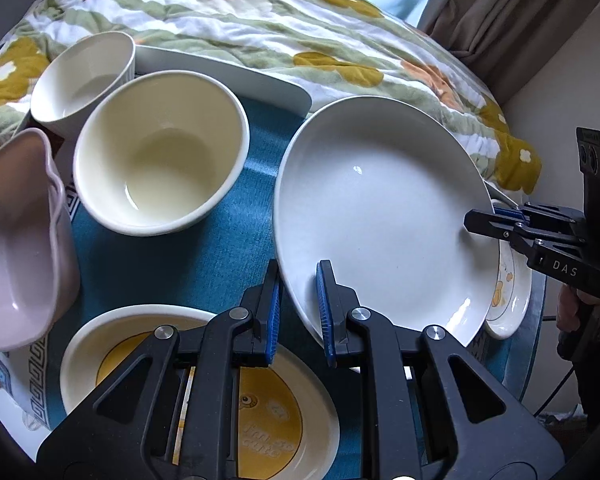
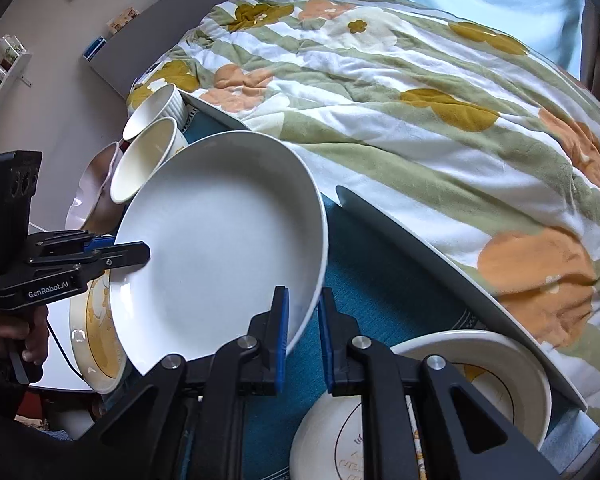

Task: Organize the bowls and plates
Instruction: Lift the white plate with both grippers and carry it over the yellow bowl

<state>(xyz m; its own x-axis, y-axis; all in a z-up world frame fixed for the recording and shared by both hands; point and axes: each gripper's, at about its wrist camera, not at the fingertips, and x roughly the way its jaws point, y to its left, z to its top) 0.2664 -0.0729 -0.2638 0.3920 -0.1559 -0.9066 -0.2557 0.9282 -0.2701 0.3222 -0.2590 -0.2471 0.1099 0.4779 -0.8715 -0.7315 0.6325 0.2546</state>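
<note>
My left gripper (image 1: pixel 298 312) straddles the near rim of the large, shallow, plain white ceramic plate (image 1: pixel 376 208): one blue-padded finger sits inside the plate, the other under its outer edge, the rim between them with a small gap still showing on the outer side, so I cannot tell whether the pads truly bite. My right gripper (image 2: pixel 303 336) takes the opposite rim the same way, its pads close against the edge on both sides; whether they press it, I cannot tell. The plate hangs tilted between my two grippers, above the teal cloth (image 1: pixel 204 248).

Beneath my left fingers lies a cream dish with a yellow printed centre (image 1: pixel 284 408). Ahead and to the left of that gripper stands a deep cream bowl (image 1: pixel 162 152), beyond it a smaller white ribbed cup (image 1: pixel 86 80), and far left a pale pink wavy-edged dish (image 1: pixel 18 248). Under the plate's far side, by my right gripper, a small dish with yellow cartoon print (image 1: pixel 508 300) peeks out.

Below my right fingers a cream plate with printed centre (image 2: pixel 496 364) rests over a white disc with lettering (image 2: pixel 332 448). A floral quilt (image 2: pixel 420 100) lies ahead.
</note>
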